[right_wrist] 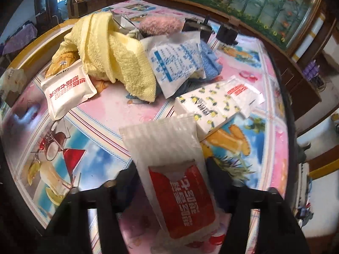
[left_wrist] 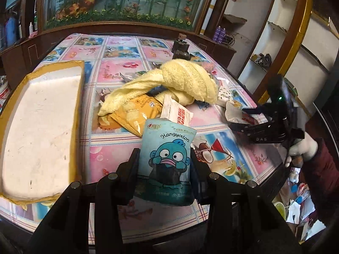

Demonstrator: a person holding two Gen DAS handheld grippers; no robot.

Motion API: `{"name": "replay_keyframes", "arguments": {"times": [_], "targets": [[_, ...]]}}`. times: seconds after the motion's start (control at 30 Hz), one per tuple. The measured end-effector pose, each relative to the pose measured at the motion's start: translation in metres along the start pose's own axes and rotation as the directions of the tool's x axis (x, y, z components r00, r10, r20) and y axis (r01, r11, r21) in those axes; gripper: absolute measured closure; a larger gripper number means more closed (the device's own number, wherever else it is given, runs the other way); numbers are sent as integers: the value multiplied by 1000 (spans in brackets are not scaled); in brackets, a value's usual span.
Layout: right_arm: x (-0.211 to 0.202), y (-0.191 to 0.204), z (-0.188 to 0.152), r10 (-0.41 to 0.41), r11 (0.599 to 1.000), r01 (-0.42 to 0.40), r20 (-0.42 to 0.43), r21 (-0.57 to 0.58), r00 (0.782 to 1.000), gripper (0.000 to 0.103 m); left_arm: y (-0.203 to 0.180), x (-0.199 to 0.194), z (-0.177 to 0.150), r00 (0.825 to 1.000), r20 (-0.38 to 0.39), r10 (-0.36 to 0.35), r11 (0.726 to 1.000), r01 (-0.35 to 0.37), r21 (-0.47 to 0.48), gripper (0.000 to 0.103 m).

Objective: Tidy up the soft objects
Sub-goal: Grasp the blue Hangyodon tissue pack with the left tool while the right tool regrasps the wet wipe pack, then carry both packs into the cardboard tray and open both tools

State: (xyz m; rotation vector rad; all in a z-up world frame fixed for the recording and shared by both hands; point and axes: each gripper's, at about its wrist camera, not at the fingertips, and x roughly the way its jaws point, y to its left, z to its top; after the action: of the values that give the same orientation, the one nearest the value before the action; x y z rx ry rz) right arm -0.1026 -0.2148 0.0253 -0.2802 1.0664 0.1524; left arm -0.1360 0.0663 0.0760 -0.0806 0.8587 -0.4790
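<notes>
The left gripper (left_wrist: 165, 158) squeezes a soft blue tissue pack with a cartoon fish face (left_wrist: 166, 158). Behind it lie a fluffy yellow towel (left_wrist: 186, 80), an orange snack bag (left_wrist: 135, 114) and a white foam box with brown tape (left_wrist: 40, 127).

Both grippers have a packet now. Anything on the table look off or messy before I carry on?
Nothing looks spilled or torn. The yellow towel is crumpled and draped over several packets in an unsorted pile. The foam box on the left looks empty and scuffed.
</notes>
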Motion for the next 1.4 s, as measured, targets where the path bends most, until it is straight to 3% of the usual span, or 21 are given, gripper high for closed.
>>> {"name": "replay_keyframes", "arguments": {"times": [0.03,0.13,0.27,0.47,0.57,0.67,0.73,0.83,0.9,0.97,1.07,1.23,1.33,1.4], "targets": [[-2,-3,-1,44,998,-44,1,36,999,63,5,-8,3,1000,15,-8,1000,8,-17,63],[-19,-2,-8,115,988,-119,41,98,992,63,20,-34,10,997,72,-24,997,29,-73,63],[-64,19,-6,179,975,-196,150,106,972,63,41,-66,21,987,154,-35,990,56,-131,63],[-125,74,43,317,942,-336,319,3,893,64,83,-74,47,983,184,-27,975,67,-212,63],[-141,106,86,418,901,-431,368,-52,831,64,105,-74,67,980,201,2,972,46,-231,63],[-136,137,133,515,842,-536,379,-56,769,63,136,-59,85,984,177,-2,955,55,-293,63],[-113,158,168,549,812,-584,357,-13,756,63,157,-39,93,987,156,32,938,24,-345,63],[-59,185,213,566,783,-616,315,83,762,63,190,-5,96,988,140,63,900,4,-435,63],[-23,198,232,565,771,-620,291,146,772,63,210,15,92,989,140,45,866,31,-500,63],[5,210,245,555,775,-607,271,176,787,63,224,29,87,989,145,24,831,61,-553,61],[34,221,257,530,792,-578,248,199,811,59,235,41,83,986,153,63,805,41,-591,55],[51,223,263,443,842,-496,252,212,860,39,246,51,77,982,150,116,770,6,-637,41],[42,218,258,427,853,-484,272,195,862,38,250,50,73,983,145,114,752,10,-659,40],[30,209,252,404,865,-466,289,189,868,38,247,44,73,984,138,115,757,3,-653,40]]}}
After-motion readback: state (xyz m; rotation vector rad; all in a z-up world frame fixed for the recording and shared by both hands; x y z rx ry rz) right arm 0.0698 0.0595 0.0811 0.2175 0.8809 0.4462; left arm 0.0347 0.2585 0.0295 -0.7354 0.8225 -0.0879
